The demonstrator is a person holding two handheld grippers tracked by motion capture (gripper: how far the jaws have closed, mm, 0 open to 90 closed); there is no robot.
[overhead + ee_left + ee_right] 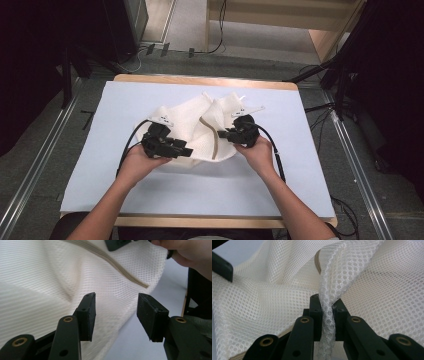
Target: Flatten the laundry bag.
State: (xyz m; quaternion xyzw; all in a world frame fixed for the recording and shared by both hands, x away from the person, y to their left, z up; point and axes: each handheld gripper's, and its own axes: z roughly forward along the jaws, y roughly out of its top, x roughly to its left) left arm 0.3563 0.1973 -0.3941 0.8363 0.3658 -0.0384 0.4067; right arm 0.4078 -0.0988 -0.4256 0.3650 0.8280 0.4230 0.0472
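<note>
High view | one mesh bag [200, 127] (crumpled) | two grippers: left gripper [187, 151], right gripper [221, 134]

Bright even overhead light on table [150, 200], dark surroundings w/ soft shadows; close-up views slightly blurred at edges.

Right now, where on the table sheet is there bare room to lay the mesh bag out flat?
The pale sheet is bare along its near edge, between the forearms, and in wide strips left and right of the mesh bag. A narrower strip runs behind the bag at the far edge. The middle is crowded: bag, left gripper with jaws open, right gripper pinching a fold.
</note>
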